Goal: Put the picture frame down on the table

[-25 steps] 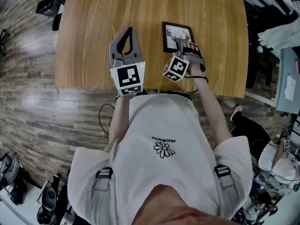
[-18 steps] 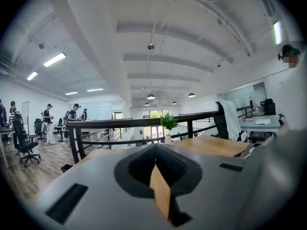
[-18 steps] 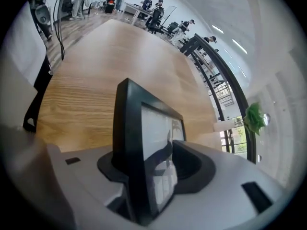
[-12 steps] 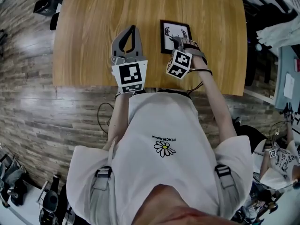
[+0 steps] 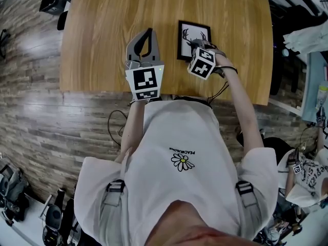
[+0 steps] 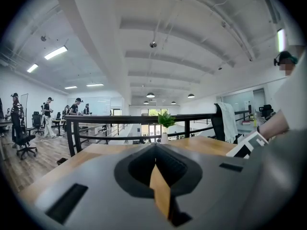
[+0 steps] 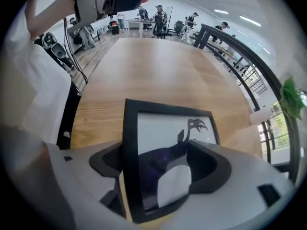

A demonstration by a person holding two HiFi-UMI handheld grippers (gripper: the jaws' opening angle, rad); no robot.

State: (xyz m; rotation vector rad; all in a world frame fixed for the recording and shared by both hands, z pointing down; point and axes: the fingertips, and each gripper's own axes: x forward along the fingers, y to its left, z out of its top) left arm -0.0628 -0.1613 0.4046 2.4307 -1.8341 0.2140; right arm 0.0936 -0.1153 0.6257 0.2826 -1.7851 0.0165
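While the right gripper (image 5: 197, 47) has its jaws clamped on the picture frame (image 5: 186, 39), I'd call the put-down not done yet.

Near to far:
- Near edge of the table (image 5: 97, 29): both marker cubes hang over it. The left cube (image 5: 145, 82) is about mid-edge. The right cube (image 5: 202, 63) is further toward the near-right corner.
- Left gripper (image 5: 148, 33): jaws together with nothing in them, only wood showing through the gap behind the tips. It is held over the tabletop just left of the frame, apart from it. No part in this step, as far as I can judge.
- Right gripper: one jaw on either side of the frame's near end, firm hold.
- Frame: black border, white mat, deer-head silhouette. It sits right of centre, closer to the near edge than the far edge, and well in from the right edge. In the right gripper view it looks tilted, with the near end raised in the jaws. Can't tell whether the far end touches the wood.
- Beyond the far edge: a black railing (image 6: 120, 121) and a potted plant (image 6: 165, 121).

Status, my read: the frame is already over its spot and low. Left to do: lay it flat, open the right jaws, back out without dragging it.
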